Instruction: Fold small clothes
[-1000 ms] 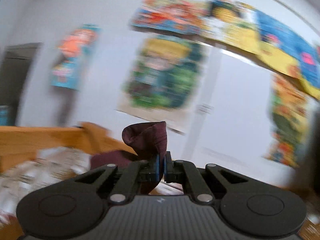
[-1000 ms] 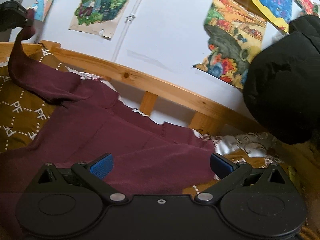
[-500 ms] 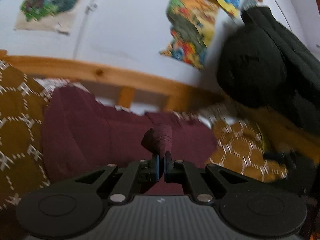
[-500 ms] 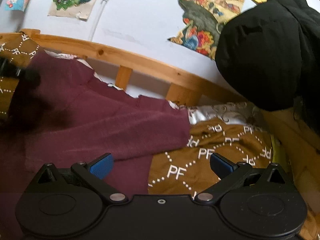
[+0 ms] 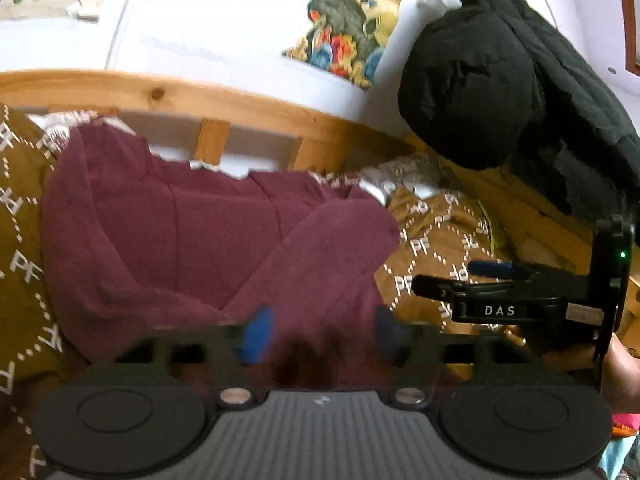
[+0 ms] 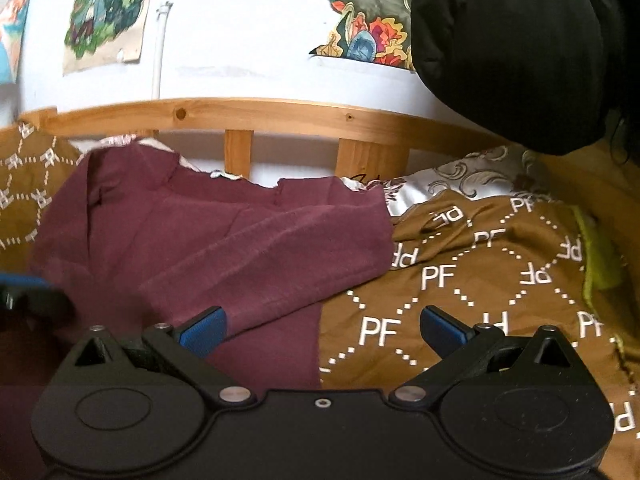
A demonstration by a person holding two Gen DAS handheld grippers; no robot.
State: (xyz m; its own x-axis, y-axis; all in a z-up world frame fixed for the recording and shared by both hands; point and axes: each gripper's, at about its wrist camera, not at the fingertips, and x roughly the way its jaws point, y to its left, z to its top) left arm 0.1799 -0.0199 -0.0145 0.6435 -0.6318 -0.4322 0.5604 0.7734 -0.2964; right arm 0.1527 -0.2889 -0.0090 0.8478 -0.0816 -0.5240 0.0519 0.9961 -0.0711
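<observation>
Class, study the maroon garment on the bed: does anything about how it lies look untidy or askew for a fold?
Yes. The maroon garment lies on the brown patterned bedspread with one sleeve thrown diagonally across the body, its edges not square, and the top edge by the wooden rail is rumpled. Both the left gripper and right gripper are open.

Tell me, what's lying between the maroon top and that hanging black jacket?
In the right wrist view, only the brown blanket with white PF letters lies between the maroon top and the black jacket.
</observation>
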